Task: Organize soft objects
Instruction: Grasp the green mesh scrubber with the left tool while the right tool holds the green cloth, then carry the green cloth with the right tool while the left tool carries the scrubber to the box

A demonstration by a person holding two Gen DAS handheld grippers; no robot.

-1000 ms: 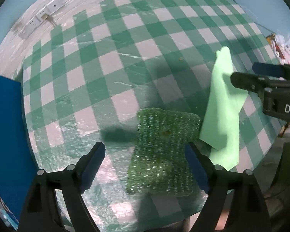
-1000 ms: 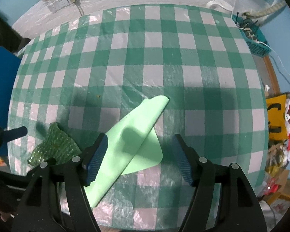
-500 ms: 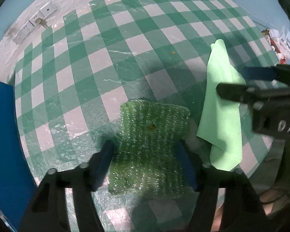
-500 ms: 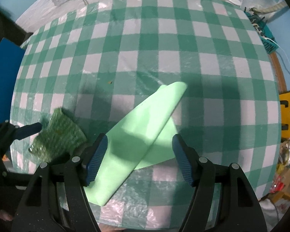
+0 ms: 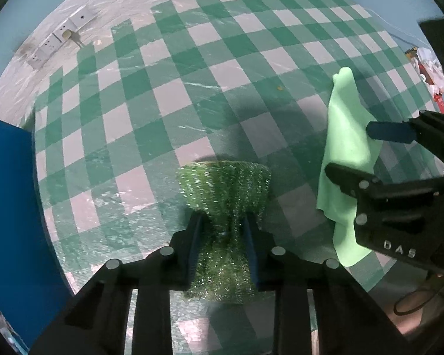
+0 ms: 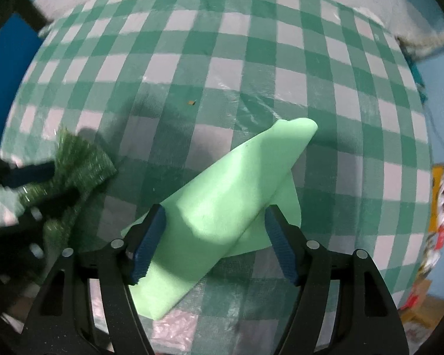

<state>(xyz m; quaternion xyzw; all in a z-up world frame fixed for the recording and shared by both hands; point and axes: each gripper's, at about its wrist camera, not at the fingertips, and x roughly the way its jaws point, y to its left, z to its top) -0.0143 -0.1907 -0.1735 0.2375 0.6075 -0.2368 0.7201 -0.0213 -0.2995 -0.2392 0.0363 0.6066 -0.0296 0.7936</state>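
Left gripper (image 5: 223,245) clamped across the middle of the sparkly green scrub cloth (image 5: 225,186), fabric bunched between the blue pads and flaring out ahead over the green-and-white checked tablecloth (image 5: 168,94). Right gripper (image 6: 214,242) spread wide, its jaws straddling the pale green cloth (image 6: 228,204), which lies folded on the table just right of the scrub cloth; grasping contact cannot be told.
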